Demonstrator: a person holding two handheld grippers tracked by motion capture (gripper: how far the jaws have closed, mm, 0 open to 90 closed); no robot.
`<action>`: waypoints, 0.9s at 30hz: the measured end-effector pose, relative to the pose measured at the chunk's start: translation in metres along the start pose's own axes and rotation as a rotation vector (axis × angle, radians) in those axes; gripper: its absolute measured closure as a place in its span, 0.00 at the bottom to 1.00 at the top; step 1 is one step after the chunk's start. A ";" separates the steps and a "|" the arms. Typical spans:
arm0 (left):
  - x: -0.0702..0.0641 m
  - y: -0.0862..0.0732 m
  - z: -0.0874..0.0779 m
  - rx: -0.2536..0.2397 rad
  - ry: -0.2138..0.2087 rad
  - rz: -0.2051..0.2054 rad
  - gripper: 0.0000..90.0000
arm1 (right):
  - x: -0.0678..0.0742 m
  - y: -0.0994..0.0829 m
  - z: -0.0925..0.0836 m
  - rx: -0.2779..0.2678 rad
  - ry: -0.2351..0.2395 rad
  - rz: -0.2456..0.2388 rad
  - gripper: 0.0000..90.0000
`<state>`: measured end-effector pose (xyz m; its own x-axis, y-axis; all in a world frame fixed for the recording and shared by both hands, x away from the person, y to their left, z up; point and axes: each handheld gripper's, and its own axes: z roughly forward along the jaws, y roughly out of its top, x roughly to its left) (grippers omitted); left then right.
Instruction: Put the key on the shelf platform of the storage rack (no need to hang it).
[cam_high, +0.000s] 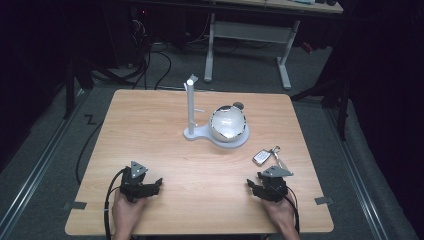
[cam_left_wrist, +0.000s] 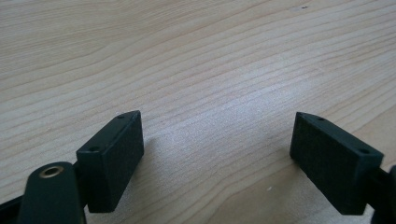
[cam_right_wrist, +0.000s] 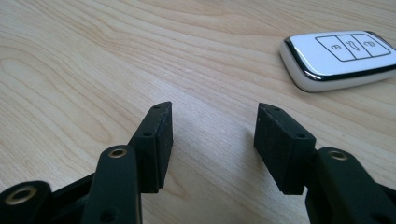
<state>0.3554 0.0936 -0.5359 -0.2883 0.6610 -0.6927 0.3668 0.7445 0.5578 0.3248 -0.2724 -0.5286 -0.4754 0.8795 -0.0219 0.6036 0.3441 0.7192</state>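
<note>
A white car key fob (cam_high: 261, 157) with a key ring lies on the wooden table (cam_high: 150, 130) at the right. In the right gripper view the key fob (cam_right_wrist: 338, 58) sits ahead and to the right of my open right gripper (cam_right_wrist: 212, 116), untouched. That right gripper (cam_high: 252, 187) rests near the table's front edge at the right. My left gripper (cam_high: 157, 184) rests near the front edge at the left, open. Its jaws stand wide over bare wood in the left gripper view (cam_left_wrist: 217, 126). A white stand (cam_high: 216, 134) with an upright post (cam_high: 190, 105) and a shiny bowl (cam_high: 228, 123) stands at mid-table.
A small dark round object (cam_high: 238, 105) lies just behind the bowl. Beyond the table are a white-legged desk (cam_high: 250, 35) and cables on the grey floor (cam_high: 155, 65). Bare wood stretches between the grippers and the stand.
</note>
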 end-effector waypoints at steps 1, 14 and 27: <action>0.000 0.000 0.000 0.001 0.003 -0.005 0.20 | -0.001 -0.001 -0.001 -0.001 -0.005 0.010 0.53; 0.000 0.000 0.000 0.001 0.003 -0.005 0.20 | -0.009 -0.014 -0.015 -0.033 -0.010 0.060 0.54; 0.000 0.000 0.000 0.001 0.004 -0.007 0.20 | -0.024 -0.023 -0.031 -0.059 -0.062 0.080 0.57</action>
<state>0.3554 0.0933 -0.5356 -0.2943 0.6565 -0.6945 0.3657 0.7488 0.5528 0.3024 -0.3118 -0.5227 -0.3859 0.9225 -0.0043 0.5987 0.2540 0.7596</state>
